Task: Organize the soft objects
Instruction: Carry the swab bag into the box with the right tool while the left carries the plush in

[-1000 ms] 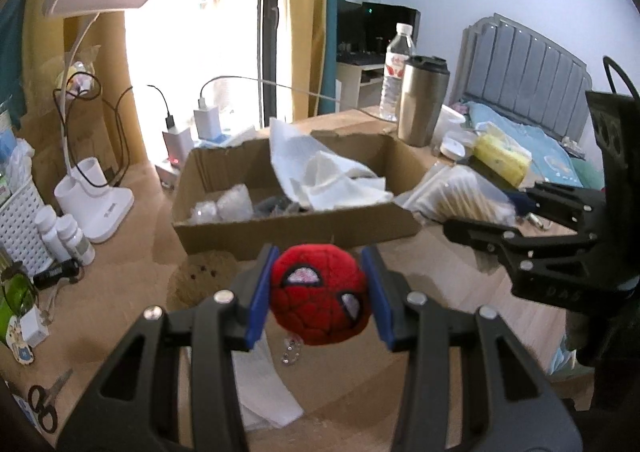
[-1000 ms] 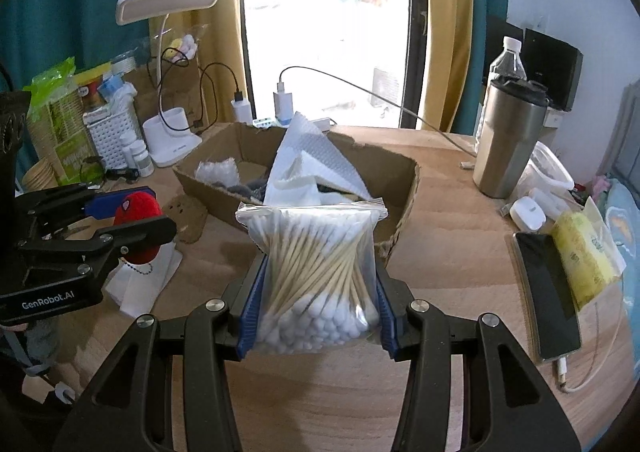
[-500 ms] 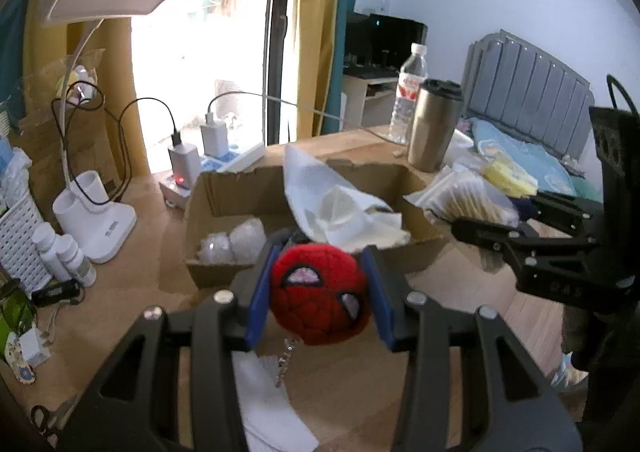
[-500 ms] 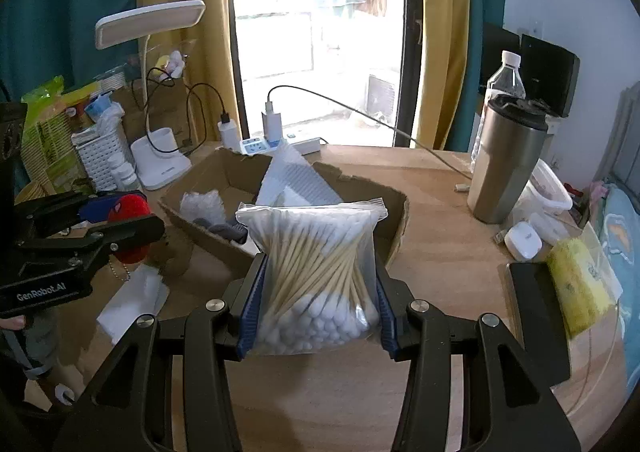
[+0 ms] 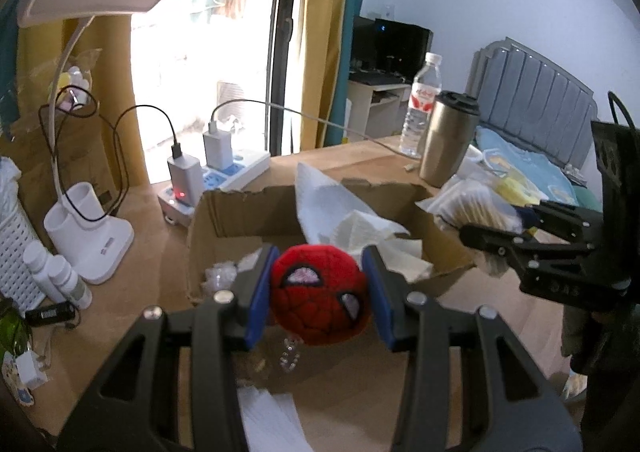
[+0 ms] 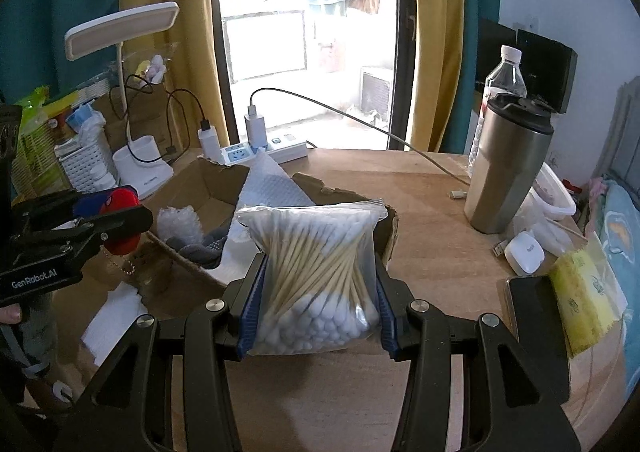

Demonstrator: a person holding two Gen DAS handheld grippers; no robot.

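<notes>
My left gripper (image 5: pixel 318 294) is shut on a red spider-face plush ball (image 5: pixel 320 292) with a bead chain hanging below, held above the near edge of an open cardboard box (image 5: pixel 240 212). My right gripper (image 6: pixel 316 304) is shut on a clear bag of cotton swabs (image 6: pixel 316 272), held above the box's right near corner (image 6: pixel 390 236). The box holds white tissue paper (image 5: pixel 352 220), bubble wrap (image 6: pixel 176 220) and a grey cloth (image 6: pixel 196 248). The plush also shows in the right wrist view (image 6: pixel 120 220); the swab bag shows in the left wrist view (image 5: pixel 472 208).
A steel tumbler (image 6: pixel 508 168) and water bottle (image 6: pixel 502 80) stand right of the box. A power strip (image 6: pixel 272 148) with chargers and a white desk lamp (image 5: pixel 88 236) sit behind it. White paper (image 6: pixel 108 324) lies on the wooden table (image 6: pixel 440 284); a phone (image 6: pixel 528 316) and yellow packet (image 6: pixel 580 300) lie at right.
Both grippers rose and moved forward toward the box, each still holding its object. The plush now hangs over the box's near edge; the swab bag is closer to the box's right corner.
</notes>
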